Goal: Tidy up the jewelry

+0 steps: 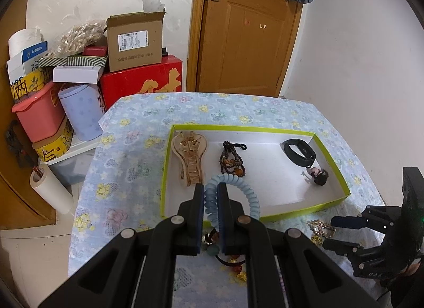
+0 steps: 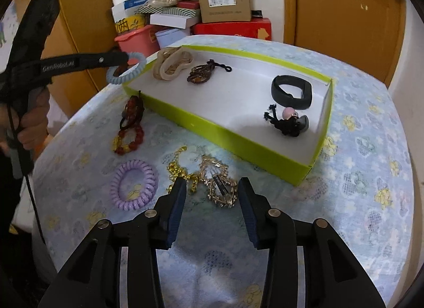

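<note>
My left gripper (image 1: 210, 188) is shut on a light blue spiral hair tie (image 1: 251, 196) and holds it in the air at the near left corner of the green-rimmed white tray (image 1: 332, 200). The tie also shows in the right wrist view (image 2: 132, 69). The tray (image 2: 238, 141) holds a beige hair clip (image 2: 169, 65), a brown bead bracelet (image 2: 200, 74), a black band (image 2: 290, 93) and a black hair tie with a pink bead (image 2: 290, 121). My right gripper (image 2: 212, 188) is open, low over a gold hair clip (image 2: 218, 183).
On the flowered tablecloth (image 2: 357, 175) lie a purple spiral hair tie (image 2: 133, 184), a gold chain (image 2: 180, 171) and red bead bracelets (image 2: 129, 127). Boxes and bins (image 1: 79, 74) are stacked beyond the table's left edge. A wooden door (image 1: 246, 32) stands behind.
</note>
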`<state>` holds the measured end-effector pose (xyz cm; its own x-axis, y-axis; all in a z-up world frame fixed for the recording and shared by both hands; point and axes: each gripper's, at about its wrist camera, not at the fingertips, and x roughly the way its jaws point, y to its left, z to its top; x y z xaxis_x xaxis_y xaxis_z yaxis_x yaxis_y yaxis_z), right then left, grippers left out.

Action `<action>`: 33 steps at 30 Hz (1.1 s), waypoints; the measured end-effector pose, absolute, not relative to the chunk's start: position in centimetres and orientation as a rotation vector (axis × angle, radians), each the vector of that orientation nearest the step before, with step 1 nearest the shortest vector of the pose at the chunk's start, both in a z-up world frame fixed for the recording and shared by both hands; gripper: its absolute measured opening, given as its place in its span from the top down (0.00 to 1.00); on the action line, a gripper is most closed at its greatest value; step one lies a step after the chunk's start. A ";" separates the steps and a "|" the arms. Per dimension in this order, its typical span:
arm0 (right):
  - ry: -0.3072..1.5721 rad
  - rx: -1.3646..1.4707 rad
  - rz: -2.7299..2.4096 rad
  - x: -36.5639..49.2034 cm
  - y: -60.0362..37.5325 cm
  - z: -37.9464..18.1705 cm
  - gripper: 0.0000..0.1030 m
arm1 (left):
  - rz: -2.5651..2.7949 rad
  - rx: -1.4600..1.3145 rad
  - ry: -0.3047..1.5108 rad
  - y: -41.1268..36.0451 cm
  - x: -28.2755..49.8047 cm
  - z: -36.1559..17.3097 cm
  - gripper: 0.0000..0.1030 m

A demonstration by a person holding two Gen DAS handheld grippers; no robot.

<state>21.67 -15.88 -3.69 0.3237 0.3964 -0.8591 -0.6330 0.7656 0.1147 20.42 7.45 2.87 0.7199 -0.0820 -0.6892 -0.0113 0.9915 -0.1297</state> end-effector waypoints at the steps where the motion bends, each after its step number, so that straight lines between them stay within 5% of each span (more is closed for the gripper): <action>1: 1.039 -0.270 0.681 21.6 -15.7 -3.8 0.60 | -0.040 -0.130 0.768 7.5 20.5 2.8 0.90; 10: 1.013 -0.319 0.642 21.4 -14.9 -3.9 0.73 | -0.048 -0.124 0.782 7.3 20.5 2.4 0.90; 11: 1.005 -0.321 0.636 21.2 -15.0 -3.7 0.83 | -0.048 -0.123 0.783 7.3 20.5 2.4 0.90; 33: 0.904 -0.272 0.595 21.9 -15.5 0.6 0.83 | -0.038 -0.139 0.758 8.1 21.5 3.8 0.90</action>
